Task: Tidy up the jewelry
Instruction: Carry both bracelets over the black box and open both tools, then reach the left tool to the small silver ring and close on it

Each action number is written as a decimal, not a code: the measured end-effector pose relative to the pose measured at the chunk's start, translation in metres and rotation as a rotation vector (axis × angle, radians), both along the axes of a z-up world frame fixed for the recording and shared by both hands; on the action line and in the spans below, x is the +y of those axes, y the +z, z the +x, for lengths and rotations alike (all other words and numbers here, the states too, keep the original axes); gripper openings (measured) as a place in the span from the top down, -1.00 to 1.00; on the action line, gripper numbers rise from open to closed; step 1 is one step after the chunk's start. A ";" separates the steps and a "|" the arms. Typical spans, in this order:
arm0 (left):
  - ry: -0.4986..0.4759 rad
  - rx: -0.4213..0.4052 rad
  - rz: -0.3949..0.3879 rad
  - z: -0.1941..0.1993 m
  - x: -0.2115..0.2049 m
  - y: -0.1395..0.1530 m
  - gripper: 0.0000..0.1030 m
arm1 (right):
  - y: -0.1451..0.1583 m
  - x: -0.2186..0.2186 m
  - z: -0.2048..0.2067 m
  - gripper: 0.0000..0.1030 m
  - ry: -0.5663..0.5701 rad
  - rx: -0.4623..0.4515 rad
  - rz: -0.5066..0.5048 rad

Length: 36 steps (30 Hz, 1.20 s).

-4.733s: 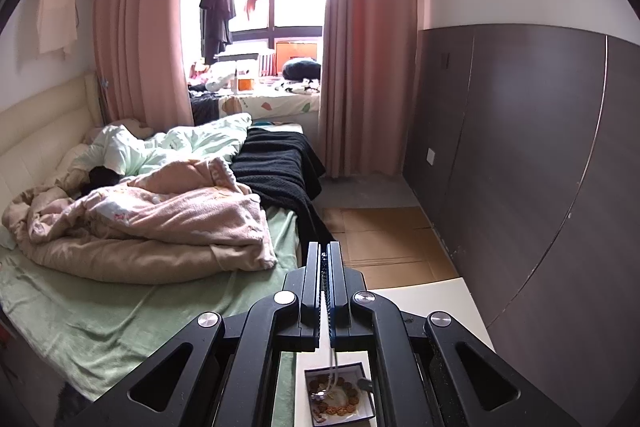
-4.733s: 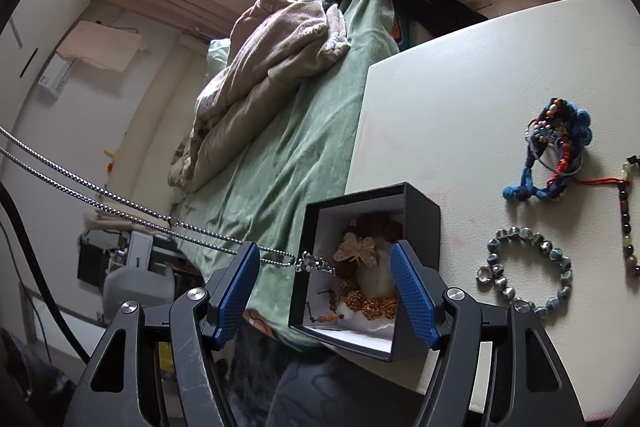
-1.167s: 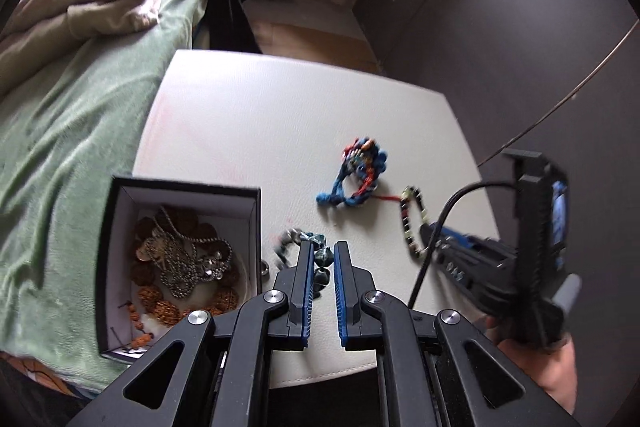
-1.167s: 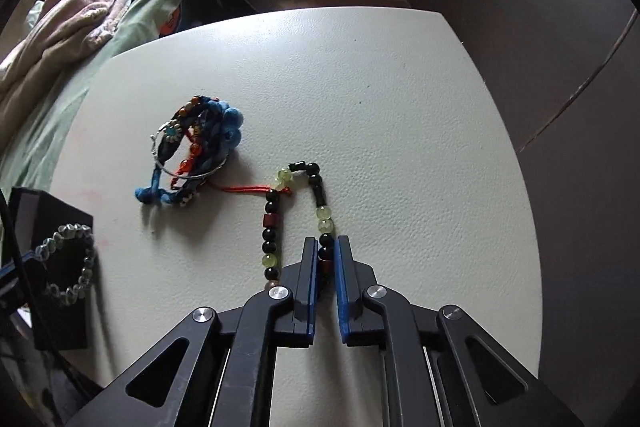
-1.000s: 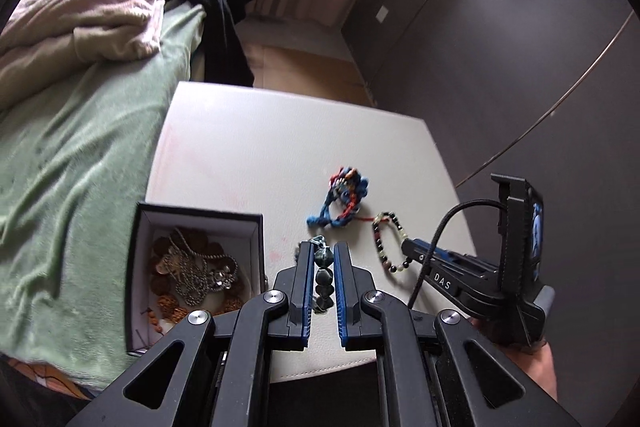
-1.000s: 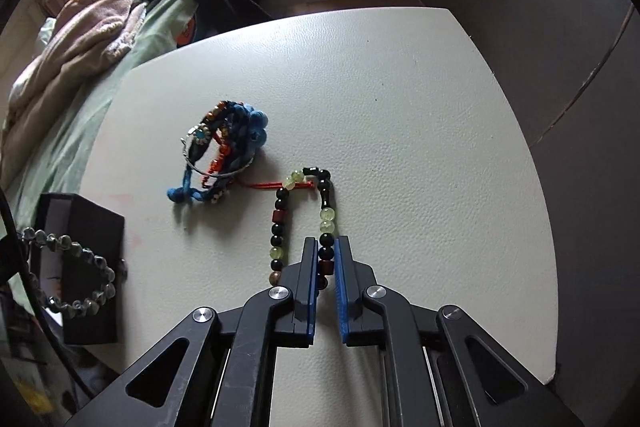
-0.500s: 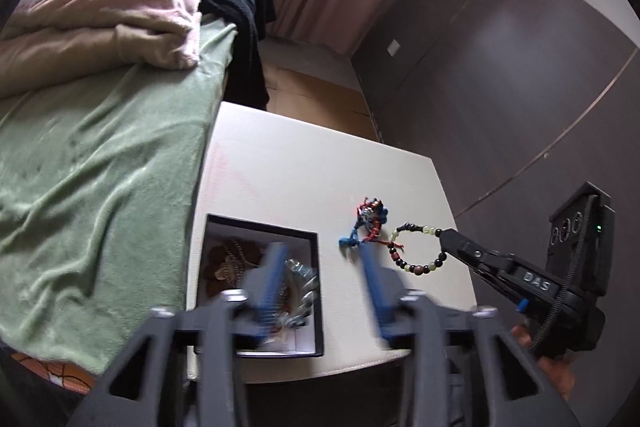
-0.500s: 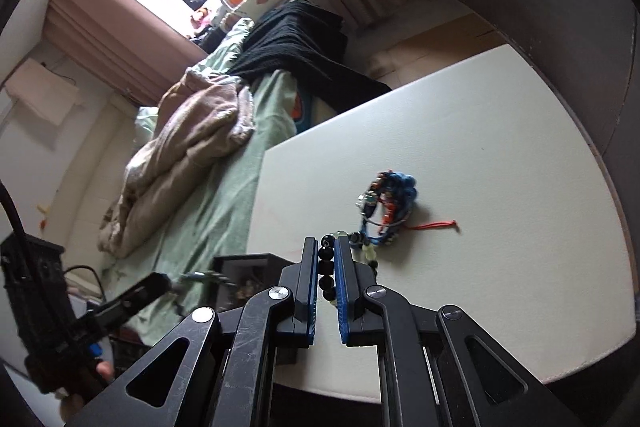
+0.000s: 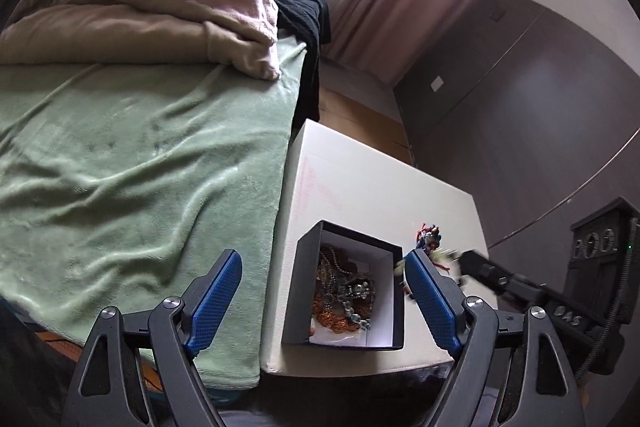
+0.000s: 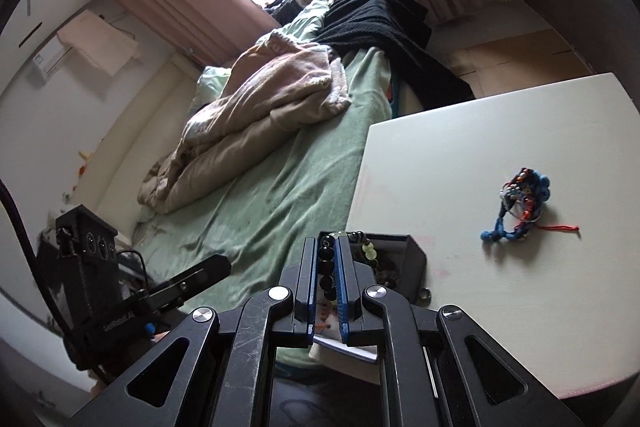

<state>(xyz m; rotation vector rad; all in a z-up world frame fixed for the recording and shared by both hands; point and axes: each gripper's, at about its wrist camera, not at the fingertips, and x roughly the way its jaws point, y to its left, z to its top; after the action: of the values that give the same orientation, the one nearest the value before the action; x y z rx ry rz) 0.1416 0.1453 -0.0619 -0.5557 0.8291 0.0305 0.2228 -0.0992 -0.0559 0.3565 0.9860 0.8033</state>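
Note:
A black jewelry box [image 9: 396, 307] with a white lining stands at the near left corner of the white table [image 9: 360, 187]. A silver bead bracelet [image 9: 356, 291] lies in it on chains and amber beads. My left gripper [image 9: 322, 291] hovers above and short of the box, its jaws opening wide with nothing gripped. My right gripper [image 10: 328, 247] is shut on a black and green bead bracelet [image 10: 326, 255] and holds it over the box [image 10: 414, 259]. A blue knotted bracelet bundle [image 10: 524, 203] with a red cord lies on the table to the right.
A bed with a green blanket [image 9: 140, 167] and a pink-beige quilt [image 9: 140, 7] runs along the table's left side. A dark panelled wall [image 9: 520, 107] stands to the right. Each gripper shows in the other's view, the right gripper's body [image 9: 560, 307] at the right and the left gripper's body [image 10: 120, 299] at the left.
The left jaws opened and the silver bead bracelet now lies in the box; that hand pulled back. The right gripper lifted the black and green bracelet off the table and carried it left over the box.

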 end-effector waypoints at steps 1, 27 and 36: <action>0.001 -0.012 0.005 -0.003 0.001 0.000 -0.63 | -0.003 0.006 0.000 0.77 0.013 0.009 -0.025; -0.066 0.127 0.020 -0.023 -0.075 -0.062 0.06 | -0.007 -0.060 0.014 -0.14 0.035 0.007 -0.198; -0.070 0.222 0.036 -0.003 -0.080 -0.100 0.24 | -0.022 -0.066 0.028 -0.14 0.044 0.027 -0.221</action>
<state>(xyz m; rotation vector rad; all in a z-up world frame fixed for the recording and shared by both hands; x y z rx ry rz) 0.1383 0.0650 -0.1622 -0.4942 1.0614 0.0437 0.2503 -0.1651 -0.0777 0.1560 1.0991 0.7227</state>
